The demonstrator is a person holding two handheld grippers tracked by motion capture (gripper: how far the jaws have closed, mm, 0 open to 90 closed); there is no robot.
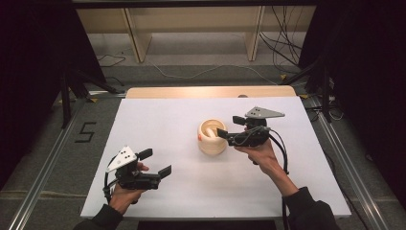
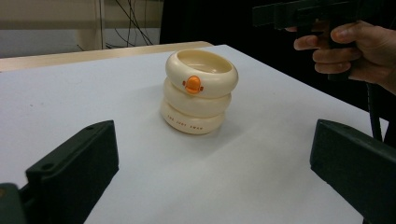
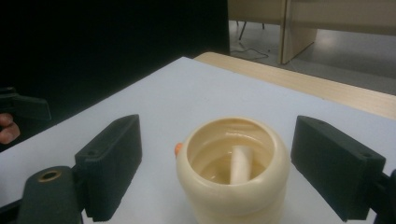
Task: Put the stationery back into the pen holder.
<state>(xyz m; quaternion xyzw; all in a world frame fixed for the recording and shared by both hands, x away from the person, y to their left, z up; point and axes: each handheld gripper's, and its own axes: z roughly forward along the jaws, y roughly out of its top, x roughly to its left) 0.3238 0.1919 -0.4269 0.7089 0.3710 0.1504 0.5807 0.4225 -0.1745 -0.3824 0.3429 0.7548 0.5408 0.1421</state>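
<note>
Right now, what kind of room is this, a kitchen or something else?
Probably a lab or recording studio, not a kitchen. The white table sits between black curtains and metal floor rails, with loose cables behind. Both hand-held claws, left and right, hang open around one cream ring stack.

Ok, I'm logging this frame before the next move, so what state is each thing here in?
Cream ring stack: upright on the white table, three rings high, orange button facing the left gripper.
Peg inside the stack: leaning, below the rim.
Left gripper: jaws open, empty, well short of the stack.
Right gripper: jaws open either side of the stack's top, not closed on it.
</note>
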